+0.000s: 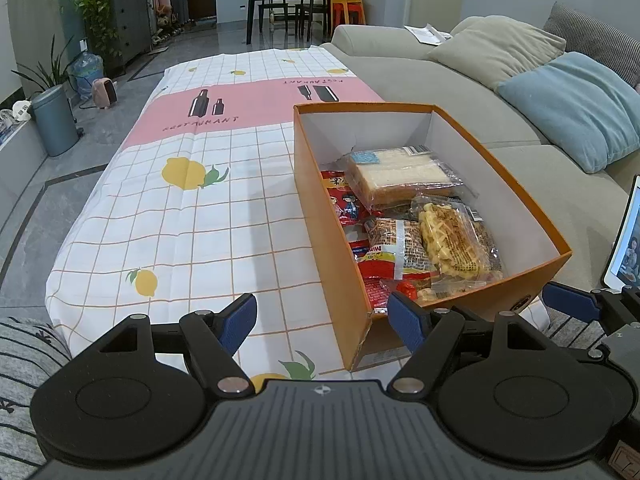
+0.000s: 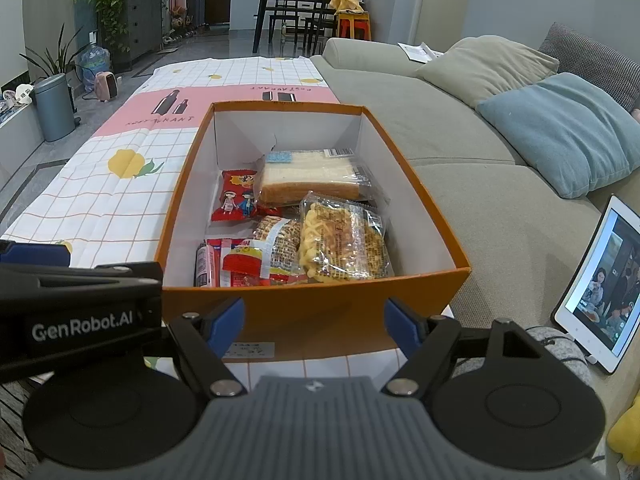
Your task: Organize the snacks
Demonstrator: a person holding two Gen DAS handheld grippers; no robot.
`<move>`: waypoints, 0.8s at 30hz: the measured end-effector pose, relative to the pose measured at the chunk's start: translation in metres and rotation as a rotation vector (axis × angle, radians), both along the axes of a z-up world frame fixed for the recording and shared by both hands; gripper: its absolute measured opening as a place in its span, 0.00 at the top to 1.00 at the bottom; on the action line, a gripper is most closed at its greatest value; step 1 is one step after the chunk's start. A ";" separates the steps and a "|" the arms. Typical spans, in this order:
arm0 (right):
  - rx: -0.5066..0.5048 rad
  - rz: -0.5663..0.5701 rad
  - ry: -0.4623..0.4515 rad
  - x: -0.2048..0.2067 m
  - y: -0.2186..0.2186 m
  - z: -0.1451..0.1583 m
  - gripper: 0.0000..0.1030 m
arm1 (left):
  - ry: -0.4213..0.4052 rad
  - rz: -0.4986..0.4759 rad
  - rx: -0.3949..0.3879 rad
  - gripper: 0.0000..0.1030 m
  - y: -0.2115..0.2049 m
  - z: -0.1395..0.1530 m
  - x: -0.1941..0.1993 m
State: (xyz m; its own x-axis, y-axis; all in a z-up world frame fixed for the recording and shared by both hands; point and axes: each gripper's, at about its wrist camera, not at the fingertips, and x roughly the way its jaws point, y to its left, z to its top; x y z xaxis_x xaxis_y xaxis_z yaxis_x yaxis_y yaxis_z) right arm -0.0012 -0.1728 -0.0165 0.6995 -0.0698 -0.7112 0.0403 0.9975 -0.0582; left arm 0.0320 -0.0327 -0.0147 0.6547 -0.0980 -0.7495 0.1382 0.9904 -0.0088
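Observation:
An orange cardboard box (image 1: 332, 240) (image 2: 320, 312) with a white inside stands on the table's right side. It holds several snacks: a wrapped sandwich (image 1: 400, 172) (image 2: 312, 178), a yellow waffle pack (image 1: 452, 240) (image 2: 340, 240), a brown cracker pack (image 1: 396, 244) (image 2: 276, 240) and red packets (image 1: 344, 204) (image 2: 236, 196). My left gripper (image 1: 322, 322) is open and empty, low at the box's near left corner. My right gripper (image 2: 314, 326) is open and empty, just before the box's near wall. The left gripper's body (image 2: 80, 312) shows in the right wrist view.
The table wears a checked cloth with lemons and a pink band (image 1: 200, 200) (image 2: 112, 196). A grey sofa with a blue cushion (image 1: 580, 108) (image 2: 560, 128) runs along the right. A lit tablet (image 2: 604, 288) (image 1: 624, 240) leans at the near right. A bin (image 1: 54, 120) stands on the floor at left.

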 end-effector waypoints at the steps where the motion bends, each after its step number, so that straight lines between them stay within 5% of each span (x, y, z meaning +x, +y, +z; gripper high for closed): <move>1: -0.001 0.001 0.001 0.000 0.000 0.000 0.27 | 0.002 0.001 0.000 0.15 0.000 0.000 0.000; 24: -0.009 0.006 0.011 0.002 -0.001 -0.002 0.27 | 0.025 0.005 -0.005 0.15 0.000 -0.002 0.002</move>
State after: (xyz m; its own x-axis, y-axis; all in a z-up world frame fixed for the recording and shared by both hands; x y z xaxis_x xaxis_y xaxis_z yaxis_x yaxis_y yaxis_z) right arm 0.0009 -0.1737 -0.0185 0.6921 -0.0722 -0.7182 0.0340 0.9971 -0.0676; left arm 0.0339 -0.0330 -0.0167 0.6366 -0.0981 -0.7650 0.1325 0.9910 -0.0168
